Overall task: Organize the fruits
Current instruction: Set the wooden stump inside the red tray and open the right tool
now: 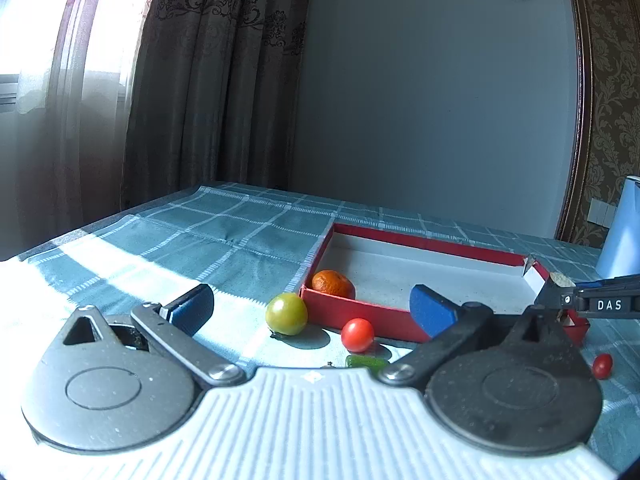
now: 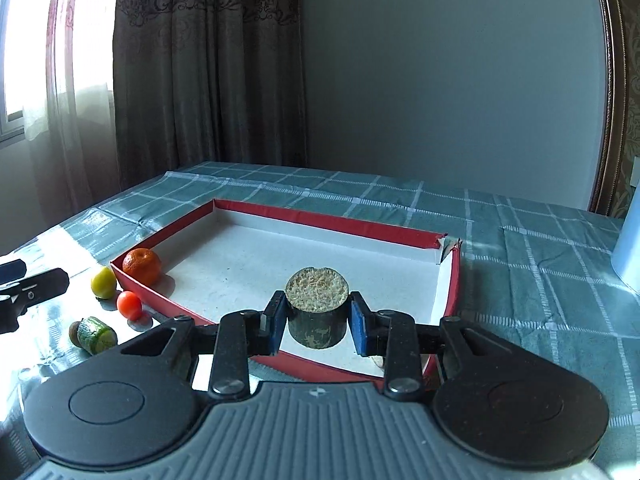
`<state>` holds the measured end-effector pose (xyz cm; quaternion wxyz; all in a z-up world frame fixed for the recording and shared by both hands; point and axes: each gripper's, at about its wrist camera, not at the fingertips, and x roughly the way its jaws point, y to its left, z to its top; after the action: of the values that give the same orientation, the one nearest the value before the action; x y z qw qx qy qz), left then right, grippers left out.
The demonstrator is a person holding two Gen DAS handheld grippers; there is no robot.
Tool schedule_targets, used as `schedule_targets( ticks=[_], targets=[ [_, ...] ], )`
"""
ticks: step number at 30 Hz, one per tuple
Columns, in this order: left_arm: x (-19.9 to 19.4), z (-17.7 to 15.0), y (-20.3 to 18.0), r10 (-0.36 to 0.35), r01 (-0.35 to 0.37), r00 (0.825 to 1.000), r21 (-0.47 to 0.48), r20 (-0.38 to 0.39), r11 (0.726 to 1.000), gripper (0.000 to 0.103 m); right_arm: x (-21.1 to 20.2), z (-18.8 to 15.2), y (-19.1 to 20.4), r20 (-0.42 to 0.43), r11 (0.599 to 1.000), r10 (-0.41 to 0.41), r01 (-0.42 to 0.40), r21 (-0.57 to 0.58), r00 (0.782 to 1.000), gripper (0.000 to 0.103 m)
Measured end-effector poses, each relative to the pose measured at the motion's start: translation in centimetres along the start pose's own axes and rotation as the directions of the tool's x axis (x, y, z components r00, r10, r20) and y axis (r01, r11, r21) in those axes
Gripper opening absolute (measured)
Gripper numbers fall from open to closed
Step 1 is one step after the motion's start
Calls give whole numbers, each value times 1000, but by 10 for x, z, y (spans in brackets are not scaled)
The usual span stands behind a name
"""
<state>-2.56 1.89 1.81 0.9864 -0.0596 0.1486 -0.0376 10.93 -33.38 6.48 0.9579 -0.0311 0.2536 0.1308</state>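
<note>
Right gripper (image 2: 317, 322) clamps cucumber chunk (image 2: 316, 304) over red tray (image 2: 256, 210).
Chunk sits centre frame between blue pads; left gripper (image 1: 312, 308) spread wide, empty.

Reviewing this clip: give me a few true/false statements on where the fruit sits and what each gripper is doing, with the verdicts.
1. The right gripper is shut on a dark cut fruit chunk with a pale grainy top. True.
2. The mandarin lies on the tablecloth outside the red tray. False: it sits inside the tray, in a near corner.
3. The left gripper holds the red cherry tomato. False: its jaws are open and empty; the tomato rests on the cloth.
4. The green tomato lies outside the tray. True.
</note>
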Motion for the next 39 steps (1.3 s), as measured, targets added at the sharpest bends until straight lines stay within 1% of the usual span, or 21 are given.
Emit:
schedule_targets(
  ticks=[3, 5, 7, 8, 9, 11, 12, 13, 15, 16, 17, 18, 19, 21, 24, 27, 29, 31, 34, 36, 39],
  targets=[
    [2, 1, 7, -2, 1, 1000, -28, -20, 1000, 103, 17, -3, -13, -36, 1000, -17, 16, -9, 999, 32],
    [3, 2, 13, 3, -5, 1000, -55, -31, 998, 103, 20, -4, -18, -49, 1000, -31, 30, -7, 998, 32],
    [1, 3, 22, -16, 13, 999, -82, -31, 997, 103, 17, -4, -22, -66, 999, -30, 31, 10, 997, 32],
    [1, 3, 25, -22, 19, 999, -89, -30, 996, 103, 23, -5, -30, -62, 1000, -26, 27, 15, 998, 32],
    [-1, 3, 31, -25, 22, 999, -102, -24, 994, 103, 19, -5, -29, -59, 999, -28, 29, 18, 998, 32],
    [-2, 4, 43, -42, 37, 999, -150, -32, 988, 103, 26, -5, -36, -62, 999, -28, 30, 27, 998, 33],
    [-2, 4, 49, -48, 40, 998, -173, -41, 984, 103, 29, -4, -38, -64, 999, -27, 29, 32, 998, 34],
    [-1, 5, 54, -42, 32, 998, -188, -52, 982, 103, 33, -3, -38, -60, 999, -26, 29, 36, 998, 39],
    [0, 5, 58, -17, 3, 997, -199, -71, 980, 103, 27, -1, -40, -52, 999, -32, 34, 34, 998, 45],
    [0, 5, 58, -9, -5, 997, -189, -72, 982, 103, 23, -1, -42, -38, 998, -42, 43, 38, 998, 46],
    [-1, 4, 54, -5, -6, 998, -171, -68, 985, 103, 14, -2, -44, -16, 998, -51, 52, 40, 999, 50],
    [-4, 4, 48, -4, -3, 998, -133, -55, 991, 103, 4, -3, -48, 11, 997, -62, 62, 43, 998, 58],
    [-6, 4, 39, 0, -3, 999, -80, -39, 997, 103, -6, -5, -51, 39, 996, -70, 68, 50, 997, 65],
    [-8, 1, 19, 9, -8, 1000, 32, -21, 999, 103, -27, -8, -61, 91, 996, -61, 54, 76, 994, 70],
    [-2, -2, -6, -37, 45, 997, 139, -61, 989, 103, -40, -12, -72, 137, 993, -40, 24, 117, 990, 71],
    [4, -4, -25, -55, 69, 996, 219, -73, 973, 103, -36, -16, -77, 128, 991, -20, 3, 136, 992, 71],
    [9, -5, -30, -74, 97, 992, 240, -101, 966, 103, -29, -20, -80, 117, 989, -3, -14, 147, 993, 71],
    [12, -7, -29, -95, 122, 988, 238, -122, 963, 103, -29, -21, -81, 113, 988, -4, -14, 155, 994, 71],
    [3, -9, -22, -187, 205, 977, 209, -101, 956, 103, -28, -25, -74, 115, 986, -7, -12, 167, 993, 71],
    [-1, -9, -21, -180, 193, 981, 214, -78, 958, 103, -29, -26, -71, 116, 984, -2, -19, 174, 993, 71],
    [2, -8, -24, -192, 208, 977, 222, -91, 953, 102, -31, -26, -66, 121, 984, 5, -26, 175, 993, 72]
  ],
)
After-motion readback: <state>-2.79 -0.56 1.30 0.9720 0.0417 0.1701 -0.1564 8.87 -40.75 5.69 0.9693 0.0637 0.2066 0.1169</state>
